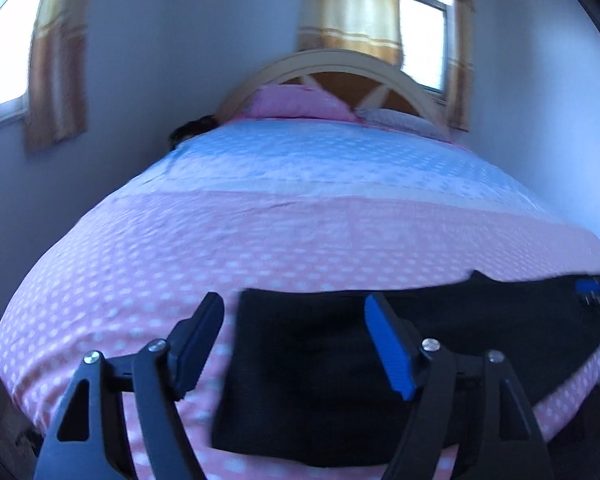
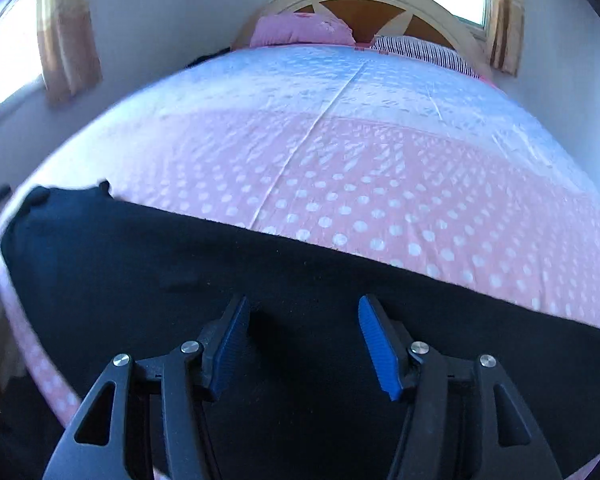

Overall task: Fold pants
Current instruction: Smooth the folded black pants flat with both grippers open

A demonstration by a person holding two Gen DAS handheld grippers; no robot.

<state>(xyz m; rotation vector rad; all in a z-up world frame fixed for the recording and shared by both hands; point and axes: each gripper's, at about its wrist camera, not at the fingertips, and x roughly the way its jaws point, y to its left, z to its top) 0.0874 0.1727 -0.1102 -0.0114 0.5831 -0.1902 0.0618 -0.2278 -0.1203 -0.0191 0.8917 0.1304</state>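
Black fabric pants (image 1: 320, 376) lie flat along the near edge of a bed covered by a pink sheet with white polka dots (image 1: 260, 240). In the left wrist view, the left gripper (image 1: 294, 344) hovers over one end of the pants with its blue-padded fingers (image 1: 388, 348) spread wide and empty; one finger is over the sheet, the other over the dark cloth. At the far right edge a bit of the right gripper (image 1: 594, 294) shows, blurred. A pink pillow (image 1: 296, 102) lies by the arched wooden headboard (image 1: 340, 60).

In the right wrist view, the right gripper (image 2: 302, 340) hangs above the pants (image 2: 180, 264), which stretch across the frame. Its fingers (image 2: 376, 344) are spread apart, holding nothing. A striped pillow (image 2: 420, 50) lies beside the pink one.
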